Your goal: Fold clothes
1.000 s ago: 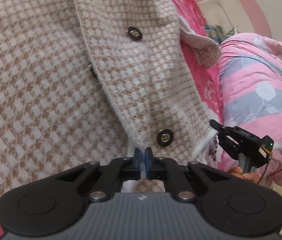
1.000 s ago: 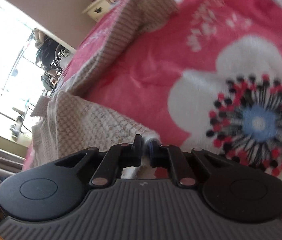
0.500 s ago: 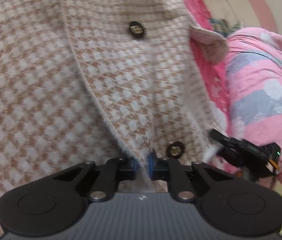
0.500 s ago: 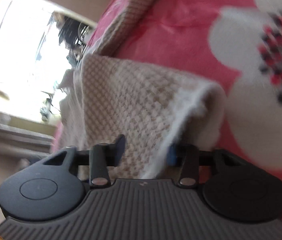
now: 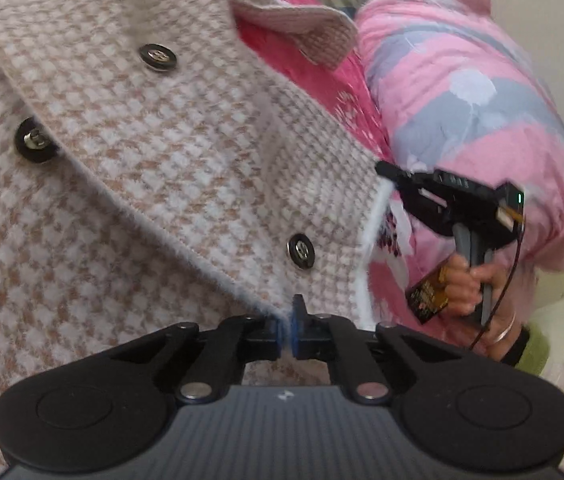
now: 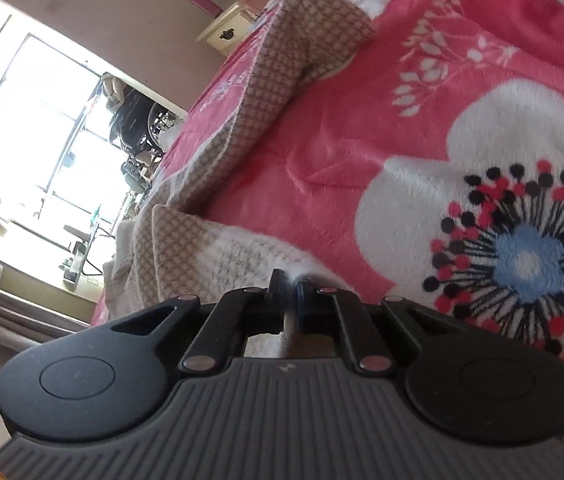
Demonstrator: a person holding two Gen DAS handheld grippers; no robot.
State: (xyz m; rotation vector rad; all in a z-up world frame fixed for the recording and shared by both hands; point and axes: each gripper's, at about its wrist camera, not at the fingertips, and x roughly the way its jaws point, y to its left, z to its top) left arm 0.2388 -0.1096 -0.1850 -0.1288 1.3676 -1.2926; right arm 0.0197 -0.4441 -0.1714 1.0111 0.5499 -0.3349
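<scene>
A beige-and-white houndstooth coat (image 5: 162,160) with black buttons (image 5: 301,251) fills the left wrist view. My left gripper (image 5: 288,322) has the coat's fuzzy front edge between its pads, just below the lowest button, and its jaws are closing on it. To the right, my right gripper (image 5: 386,170), held by a hand (image 5: 466,284), meets the coat's hem corner. In the right wrist view the right gripper (image 6: 290,286) is shut on the white fuzzy hem of the coat (image 6: 186,248). A sleeve (image 6: 306,40) stretches away over the bed.
The coat lies on a pink fleece blanket (image 6: 342,140) with a large flower print. A rolled pink-and-grey quilt (image 5: 482,100) lies past the coat's right side. A cream nightstand (image 6: 228,34) and a bright window (image 6: 34,120) are beyond the bed.
Both grippers' jaws stood slightly apart around the coat's edge half a second ago and now are shut on it. The left view has rolled, so the coat front slants leftward.
</scene>
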